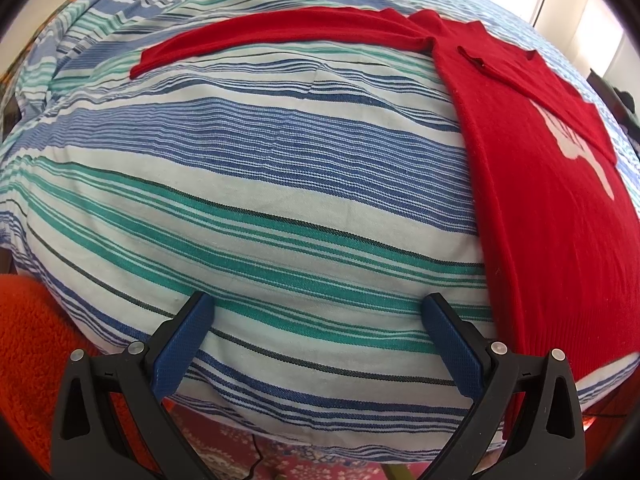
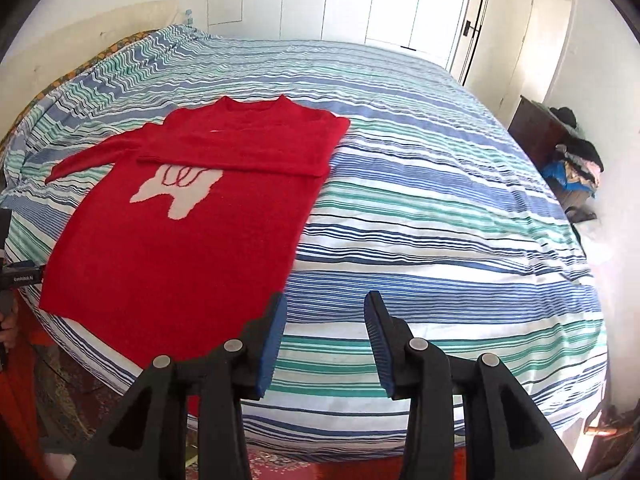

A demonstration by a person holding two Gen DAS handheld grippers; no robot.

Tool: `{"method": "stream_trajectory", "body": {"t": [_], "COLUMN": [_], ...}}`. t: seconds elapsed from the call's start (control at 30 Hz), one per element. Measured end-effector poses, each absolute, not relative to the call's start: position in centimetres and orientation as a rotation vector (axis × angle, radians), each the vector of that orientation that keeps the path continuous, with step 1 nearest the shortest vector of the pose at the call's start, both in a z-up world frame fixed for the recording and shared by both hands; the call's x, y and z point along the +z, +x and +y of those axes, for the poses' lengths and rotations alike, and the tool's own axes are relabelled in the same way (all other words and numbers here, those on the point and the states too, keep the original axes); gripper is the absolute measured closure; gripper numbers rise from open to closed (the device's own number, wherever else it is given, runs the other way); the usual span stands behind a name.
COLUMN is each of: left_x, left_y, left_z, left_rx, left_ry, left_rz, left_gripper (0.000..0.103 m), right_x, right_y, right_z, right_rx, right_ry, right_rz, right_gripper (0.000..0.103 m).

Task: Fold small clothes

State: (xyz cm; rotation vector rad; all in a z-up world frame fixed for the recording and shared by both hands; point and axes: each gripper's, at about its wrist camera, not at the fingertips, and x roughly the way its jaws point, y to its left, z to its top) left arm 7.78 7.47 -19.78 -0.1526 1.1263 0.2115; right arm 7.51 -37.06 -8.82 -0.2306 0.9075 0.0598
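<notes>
In the left wrist view, the left tongs (image 1: 320,312) are seen spread wide over the near edge of the bed (image 1: 248,184), with nothing between their blue pads and only the striped bedcover beneath them. The red sweater (image 1: 548,216) is laid flat on the bed to the right of these tongs, its near hem reaching the bed's edge just beside the right-hand pad. One sleeve (image 1: 280,36) is stretched out to the left across the far part of the cover, and part of a white motif is seen on the chest. An orange fleecy fabric (image 1: 28,344) is seen at the lower left, below the bed's edge. In the right wrist view, the right tongs (image 2: 326,320) are held partly spread above the near edge of the bed (image 2: 440,208), with nothing pinched; the left pad is seen over the sweater's lower right corner, though contact cannot be told. The red sweater (image 2: 180,240) lies flat on the left half of the bed, neck away, with one sleeve (image 2: 240,162) folded across the chest above the white motif (image 2: 176,190). A heap of clothes (image 2: 576,160) is seen on dark furniture by the right wall.
</notes>
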Motion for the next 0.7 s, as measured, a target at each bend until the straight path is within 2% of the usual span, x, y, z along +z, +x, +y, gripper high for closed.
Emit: {"method": "stream_trajectory", "body": {"t": [0.13,0.2,0.27,0.3,0.47,0.6,0.7], "left_x": [-19.8,-19.8,-19.8,-19.8,-17.9,-15.2,-15.2], "left_y": [7.7,7.6,7.7,7.7,8.2,10.6,13.9], "left_z": [7.6,7.6,7.6,7.6,9.6,16.5,23.3], "left_rx": [0.21,0.211,0.215,0.216,0.192,0.236,0.273], "left_ry": [-0.163,-0.161,-0.161,-0.163,-0.271,-0.522,-0.763], "left_rz": [1.126,1.125,1.126,1.127,1.129,0.998,0.918], "left_gripper": [0.0,0.0,0.0,0.0,0.002,0.002,0.002], "right_x": [-8.9,-8.9,-8.5,-8.3,-7.9,-8.7,-9.3], "right_y": [4.8,3.6,2.9,2.5,0.4,-1.7,-1.8], "right_z": [-38.9,-39.5,-39.8,-39.9,-40.3,-40.3,-39.3], "right_rx": [0.01,-0.009,-0.026,-0.03,-0.04,-0.061,-0.096], "right_ry": [-0.28,-0.277,-0.281,-0.284,-0.357,-0.355,-0.445], "right_rz": [0.893,0.89,0.859,0.847,0.86,0.842,0.826], "right_gripper": [0.047,0.046,0.033,0.031,0.031,0.031,0.031]}}
